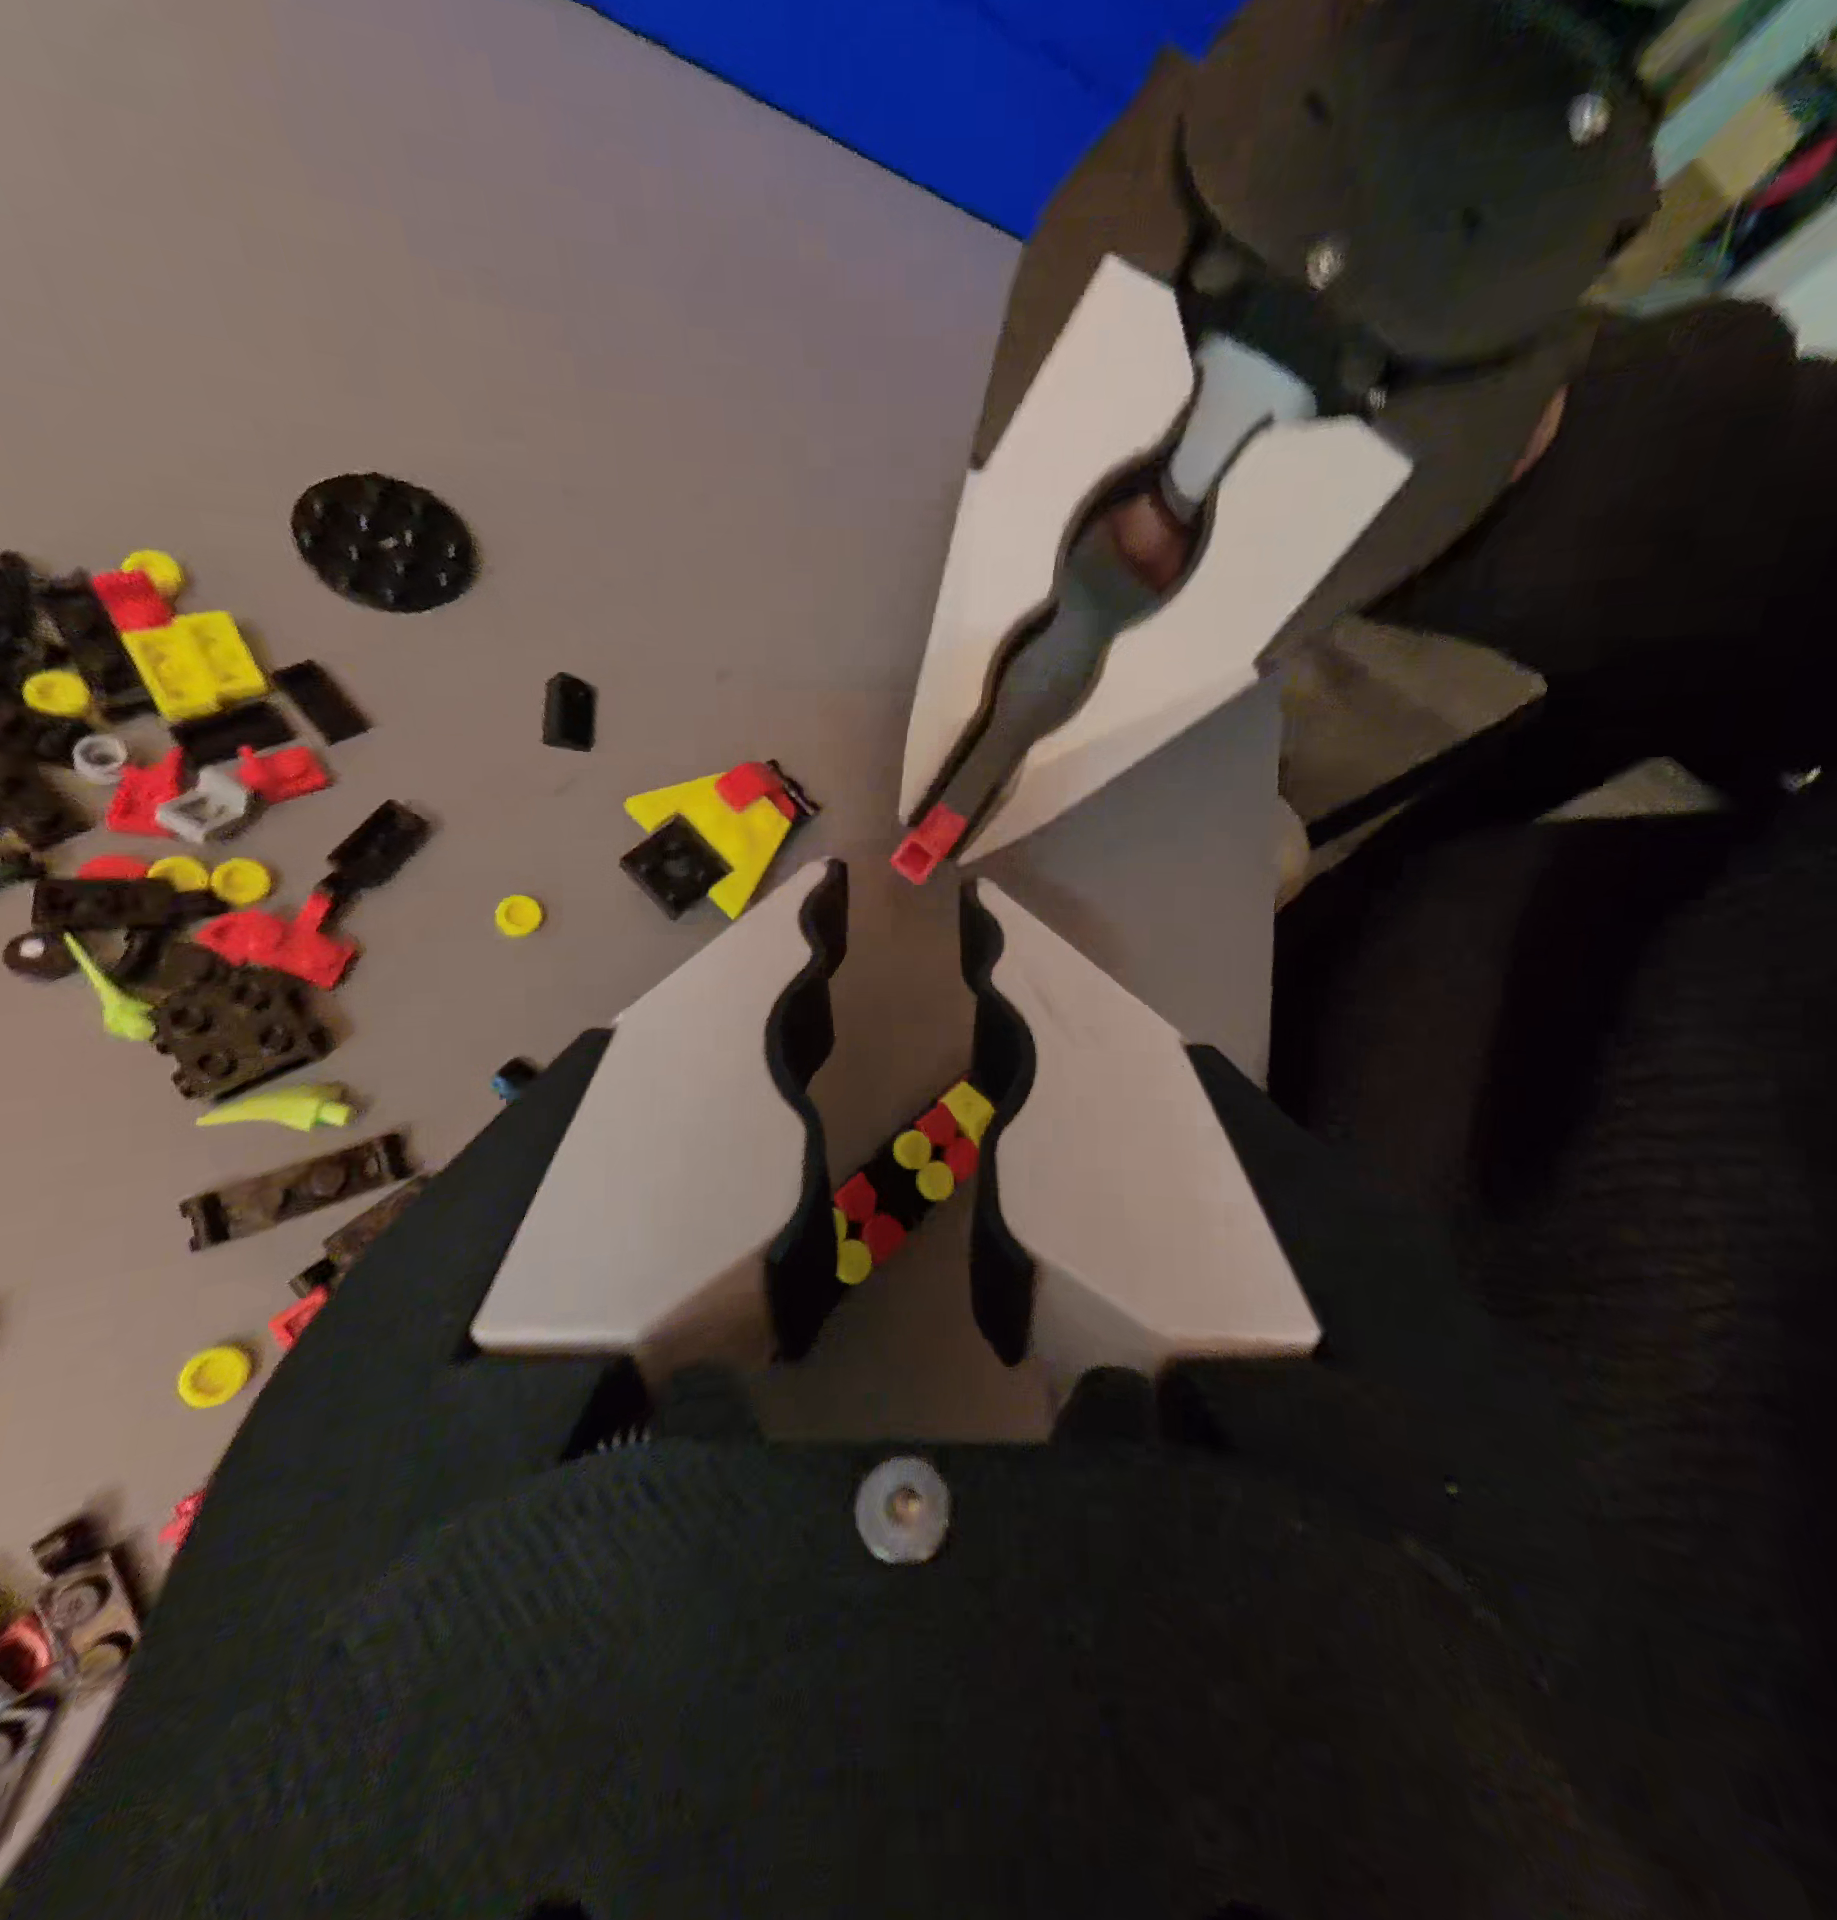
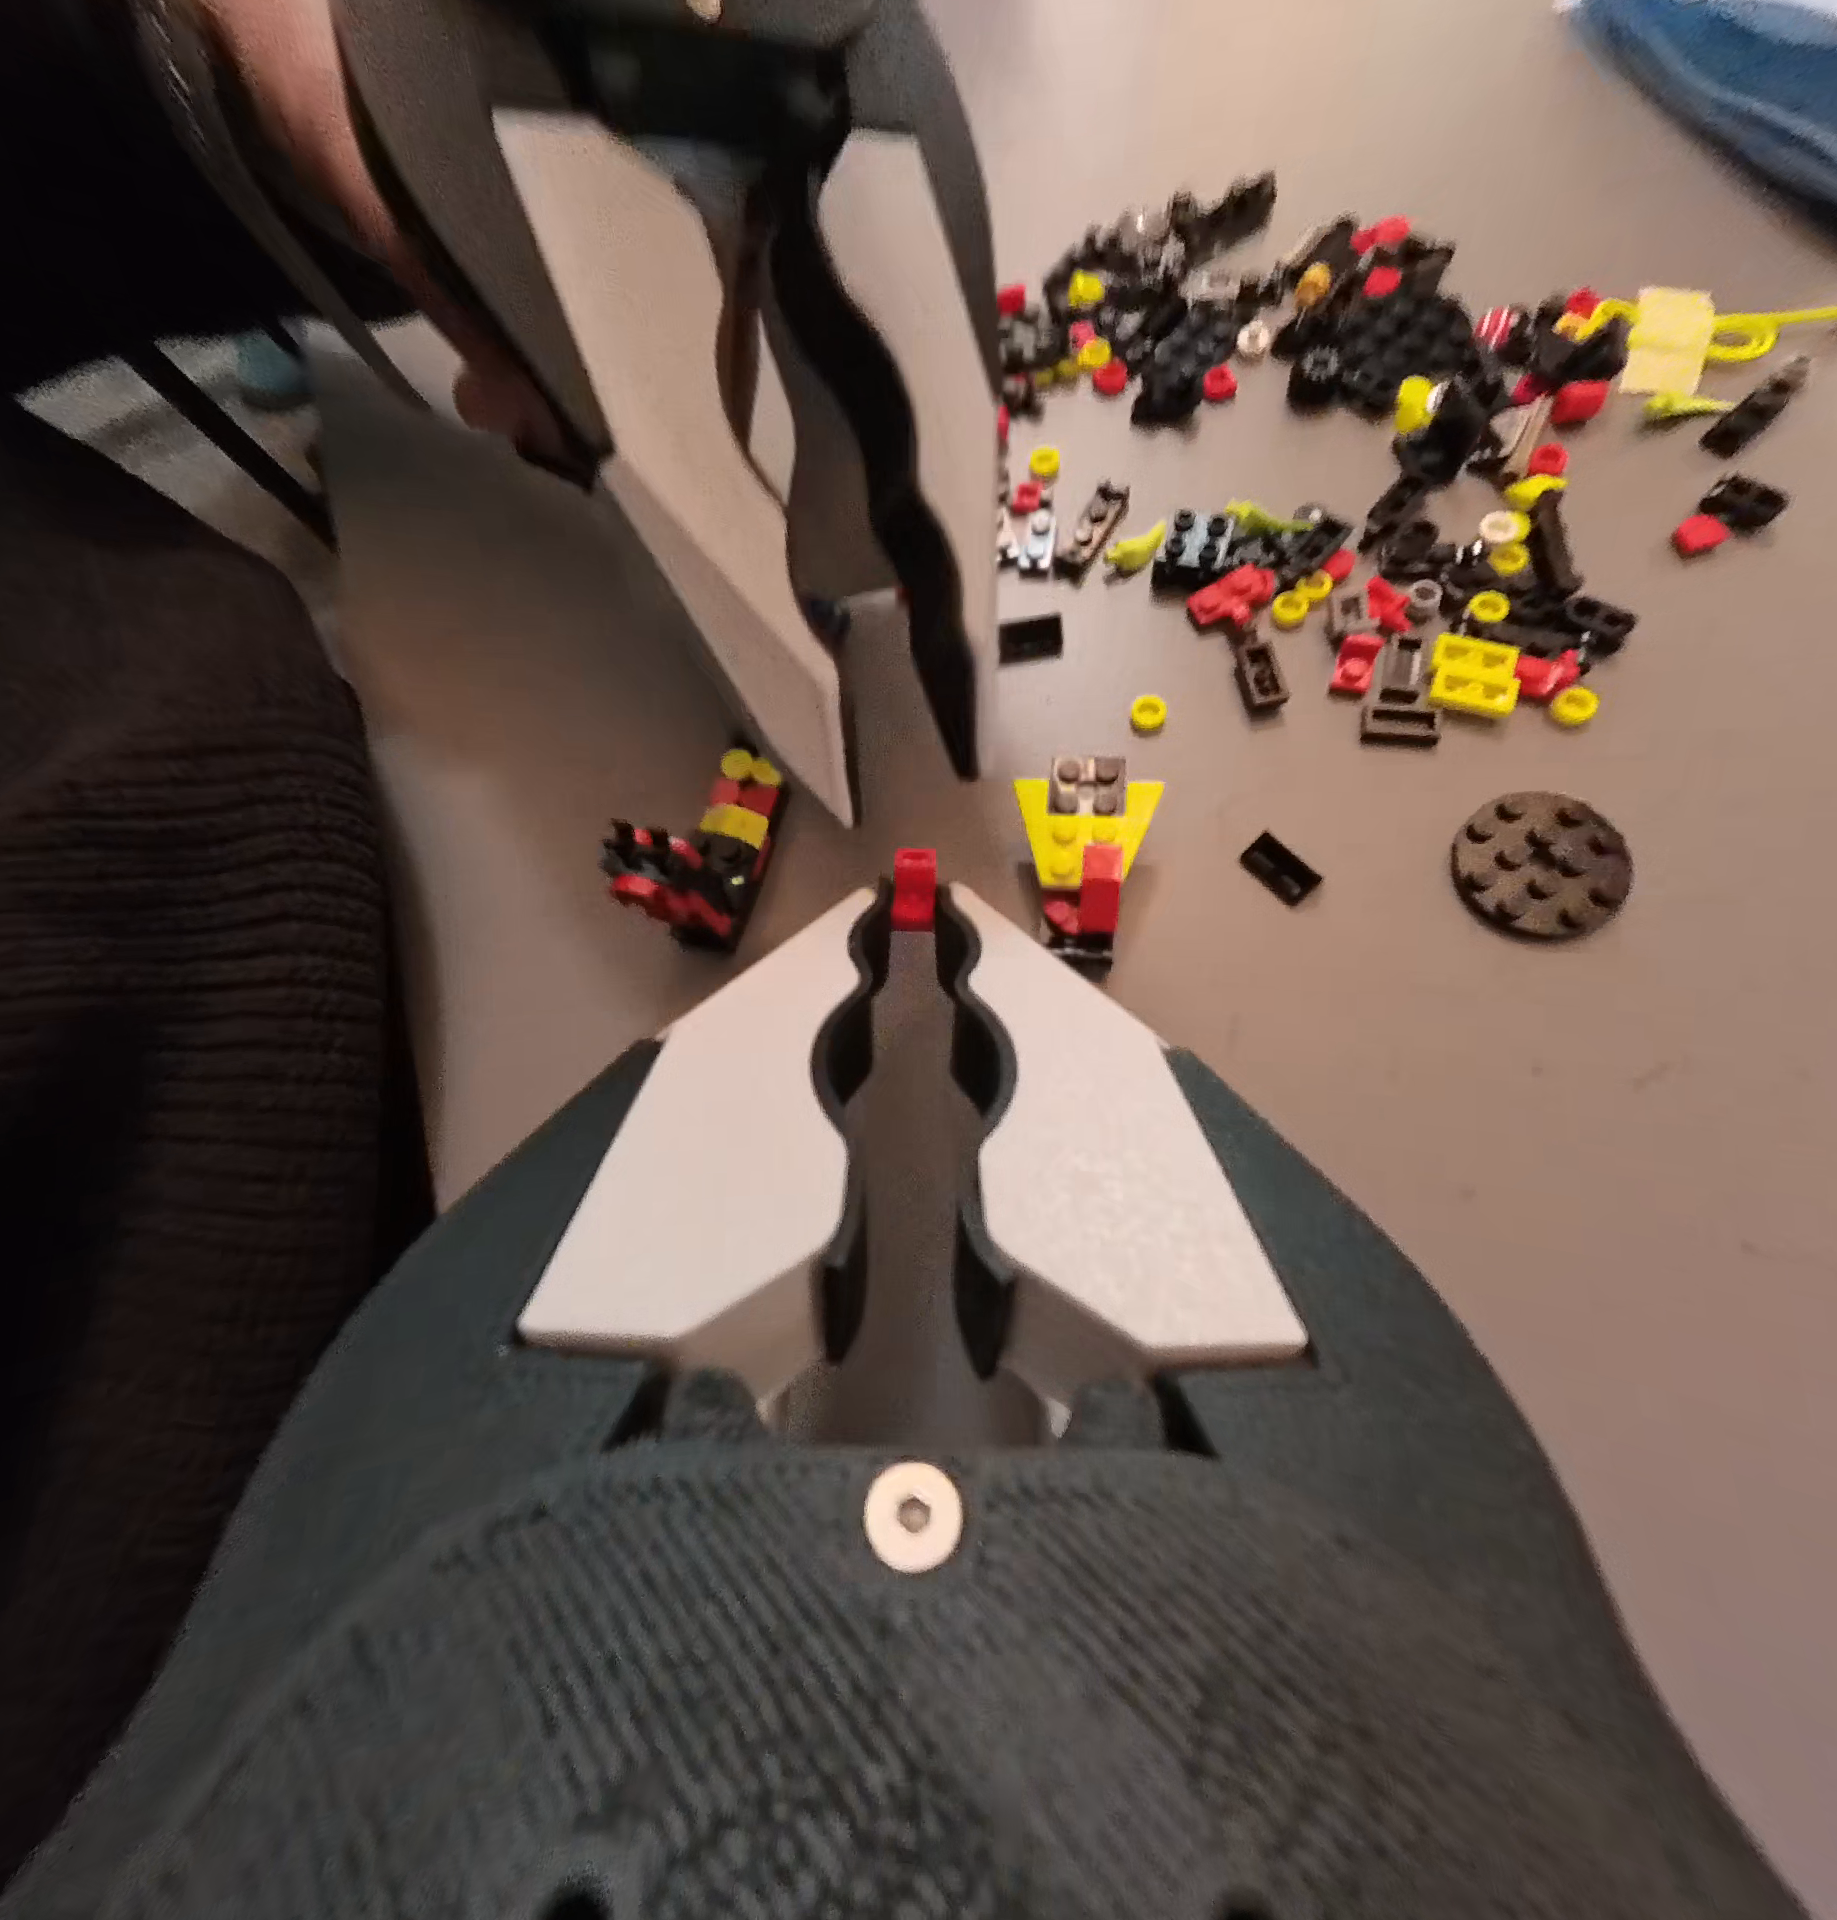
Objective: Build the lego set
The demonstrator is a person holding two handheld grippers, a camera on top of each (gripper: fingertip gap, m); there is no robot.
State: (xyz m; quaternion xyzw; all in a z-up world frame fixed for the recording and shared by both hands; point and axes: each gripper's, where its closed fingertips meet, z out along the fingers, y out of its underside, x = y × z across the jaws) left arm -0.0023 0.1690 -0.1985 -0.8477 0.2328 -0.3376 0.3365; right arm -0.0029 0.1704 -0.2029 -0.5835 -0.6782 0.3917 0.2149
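Two grippers meet above the grey table (image 2: 1413, 1195) — the left gripper (image 1: 901, 883) hangs with fingers spread, empty, over a black-red-yellow assembly (image 1: 909, 1179), while the right gripper (image 2: 914, 891) pinches a small red brick (image 2: 913, 885) at its tips.

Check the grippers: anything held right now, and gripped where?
The right gripper pinches a small red brick at its fingertips, by the brick's lower end; the upper end sticks out. The left gripper holds nothing, jaws open.
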